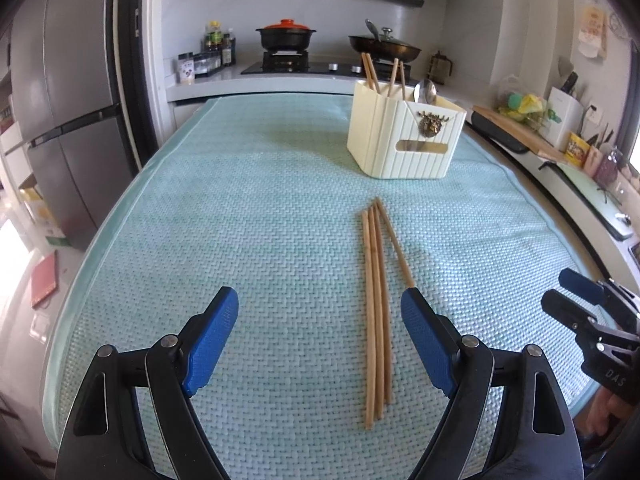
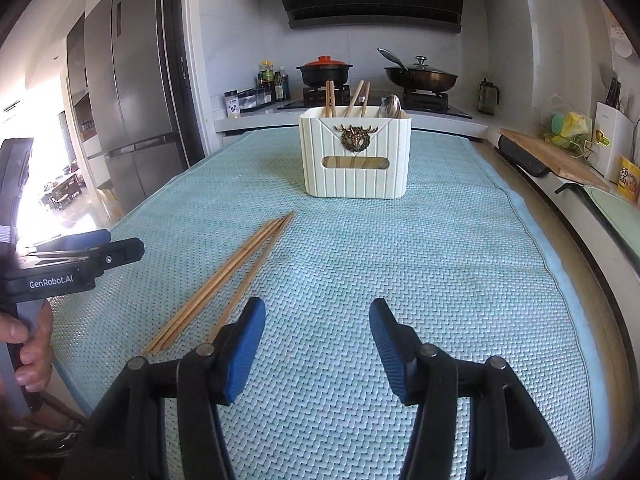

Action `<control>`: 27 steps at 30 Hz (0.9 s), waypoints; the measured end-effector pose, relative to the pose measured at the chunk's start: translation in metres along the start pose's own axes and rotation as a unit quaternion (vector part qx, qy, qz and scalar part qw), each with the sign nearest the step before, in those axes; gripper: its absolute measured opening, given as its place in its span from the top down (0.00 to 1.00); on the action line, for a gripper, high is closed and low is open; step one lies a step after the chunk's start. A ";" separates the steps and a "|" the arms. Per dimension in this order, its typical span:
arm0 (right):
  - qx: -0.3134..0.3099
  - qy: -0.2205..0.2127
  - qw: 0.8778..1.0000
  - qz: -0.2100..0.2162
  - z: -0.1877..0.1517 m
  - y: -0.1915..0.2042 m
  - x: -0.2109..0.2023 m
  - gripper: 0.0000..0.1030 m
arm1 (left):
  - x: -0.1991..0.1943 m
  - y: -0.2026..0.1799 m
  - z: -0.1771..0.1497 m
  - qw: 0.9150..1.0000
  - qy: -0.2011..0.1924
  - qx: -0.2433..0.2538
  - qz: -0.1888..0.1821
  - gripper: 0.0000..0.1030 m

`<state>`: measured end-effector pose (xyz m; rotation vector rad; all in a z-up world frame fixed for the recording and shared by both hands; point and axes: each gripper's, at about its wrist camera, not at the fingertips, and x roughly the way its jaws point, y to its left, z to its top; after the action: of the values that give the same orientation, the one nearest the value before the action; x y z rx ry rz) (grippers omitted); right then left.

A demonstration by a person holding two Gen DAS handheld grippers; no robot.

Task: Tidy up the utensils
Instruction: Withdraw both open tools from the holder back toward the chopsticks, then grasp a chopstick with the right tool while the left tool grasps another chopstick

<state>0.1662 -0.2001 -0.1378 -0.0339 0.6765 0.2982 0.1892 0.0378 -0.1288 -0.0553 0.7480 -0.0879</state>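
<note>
Several wooden chopsticks (image 1: pixel 376 304) lie side by side on the light-blue mat (image 1: pixel 260 208); they also show in the right wrist view (image 2: pixel 224 280). A cream utensil holder (image 1: pixel 404 132) stands at the far side, with chopsticks and metal spoons (image 1: pixel 426 90) upright in it; the holder shows in the right wrist view too (image 2: pixel 356 152). My left gripper (image 1: pixel 320 312) is open and empty, its right finger beside the chopsticks. My right gripper (image 2: pixel 318 320) is open and empty, to the right of the chopsticks. The right gripper also shows at the edge of the left wrist view (image 1: pixel 568 292).
A stove with a black pot (image 2: pixel 324 70) and a wok (image 2: pixel 420 74) stands behind the table. A fridge (image 2: pixel 132 112) is at the left. A cutting board (image 2: pixel 552 156) and a knife block (image 2: pixel 610 136) sit on the counter at the right.
</note>
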 end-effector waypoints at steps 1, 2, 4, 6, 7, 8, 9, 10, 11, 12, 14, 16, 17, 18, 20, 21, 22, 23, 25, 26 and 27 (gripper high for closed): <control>0.000 0.004 1.000 0.000 0.000 0.000 0.002 0.46 | 0.001 0.001 -0.001 1.000 0.002 -0.001 0.001 0.18; -0.001 0.008 1.000 0.001 0.000 0.000 0.006 0.46 | 0.003 0.003 -0.002 1.000 0.004 -0.004 0.002 0.18; -0.006 0.016 1.000 0.003 0.002 0.001 0.015 0.46 | 0.006 0.007 -0.003 1.000 0.009 -0.012 0.003 0.18; -0.017 0.029 0.999 0.005 0.004 0.004 0.028 0.46 | 0.010 0.011 -0.004 1.000 0.014 -0.021 0.000 0.18; -0.016 0.036 0.999 0.010 0.006 0.006 0.036 0.49 | 0.012 0.012 -0.004 1.000 0.016 -0.024 -0.002 0.18; -0.013 0.041 0.999 0.020 0.009 0.007 0.044 0.52 | 0.014 0.013 -0.004 1.000 0.016 -0.025 -0.003 0.18; -0.011 0.047 0.998 0.029 0.012 0.008 0.052 0.57 | 0.017 0.014 -0.004 1.000 0.017 -0.024 -0.002 0.18; -0.011 0.053 0.998 0.038 0.016 0.011 0.061 0.64 | 0.019 0.014 -0.004 1.000 0.019 -0.023 -0.001 0.18; -0.013 0.058 0.997 0.045 0.020 0.015 0.069 0.68 | 0.021 0.014 -0.004 1.000 0.021 -0.022 -0.001 0.18; -0.015 0.062 0.997 0.052 0.024 0.019 0.078 0.73 | 0.022 0.015 -0.004 0.999 0.022 -0.023 0.001 0.18; -0.022 0.069 0.995 0.065 0.033 0.028 0.094 0.76 | 0.024 0.017 -0.005 0.999 0.024 -0.028 0.003 0.18; -0.030 0.077 0.994 0.075 0.041 0.039 0.108 0.76 | 0.025 0.018 -0.006 0.999 0.026 -0.030 0.003 0.18; -0.035 0.081 0.993 0.078 0.043 0.044 0.116 0.76 | 0.025 0.019 -0.006 0.999 0.028 -0.030 0.006 0.18; -0.038 0.084 0.993 0.078 0.045 0.048 0.123 0.76 | 0.026 0.020 -0.007 0.999 0.028 -0.029 0.007 0.18; -0.052 0.109 0.990 0.078 0.045 0.057 0.141 0.76 | 0.027 0.020 -0.007 0.999 0.030 -0.029 0.009 0.18; -0.061 0.121 0.988 0.069 0.043 0.060 0.150 0.77 | 0.028 0.020 -0.007 0.999 0.032 -0.029 0.010 0.18; -0.070 0.120 0.988 0.062 0.042 0.062 0.153 0.82 | 0.029 0.020 -0.007 0.999 0.033 -0.028 0.009 0.18; -0.085 0.116 0.988 0.048 0.042 0.065 0.153 0.85 | 0.030 0.020 -0.007 0.999 0.034 -0.025 0.009 0.18; -0.091 0.111 0.989 0.024 0.043 0.063 0.148 0.90 | 0.034 0.017 -0.006 0.999 0.037 -0.016 0.009 0.18; -0.084 0.110 0.990 0.019 0.043 0.058 0.144 0.90 | 0.037 0.015 -0.006 0.999 0.039 -0.011 0.008 0.18; -0.079 0.110 0.991 0.011 0.042 0.052 0.140 0.91 | 0.040 0.013 -0.005 0.999 0.042 -0.006 0.006 0.18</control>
<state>0.2804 -0.1084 -0.1887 -0.2141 0.8708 0.3719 0.2161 0.0465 -0.1606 -0.0588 0.8325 -0.0737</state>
